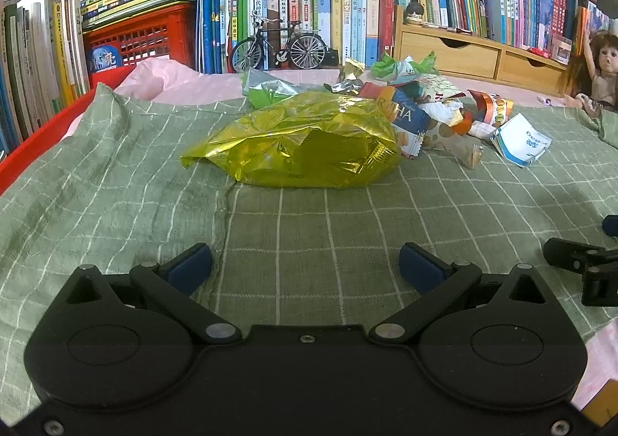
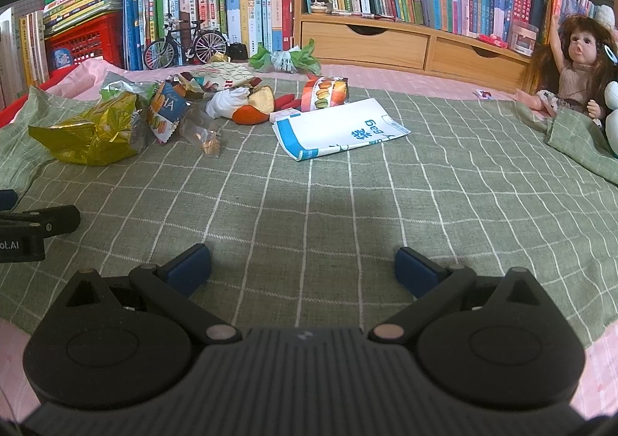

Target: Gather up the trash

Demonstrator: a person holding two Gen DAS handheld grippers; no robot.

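A crumpled yellow foil bag lies on the green checked cloth, straight ahead of my left gripper. Behind and right of it sits a heap of wrappers: a blue macaron packet, an orange macaron wrapper, a clear small packet and a white-and-blue pouch. Both grippers hover low over the cloth, short of the trash. My left gripper is open and empty. My right gripper is open and empty too.
Books fill the back wall, with a red crate, a model bicycle and wooden drawers. A doll sits at the right. A red tray edge borders the left.
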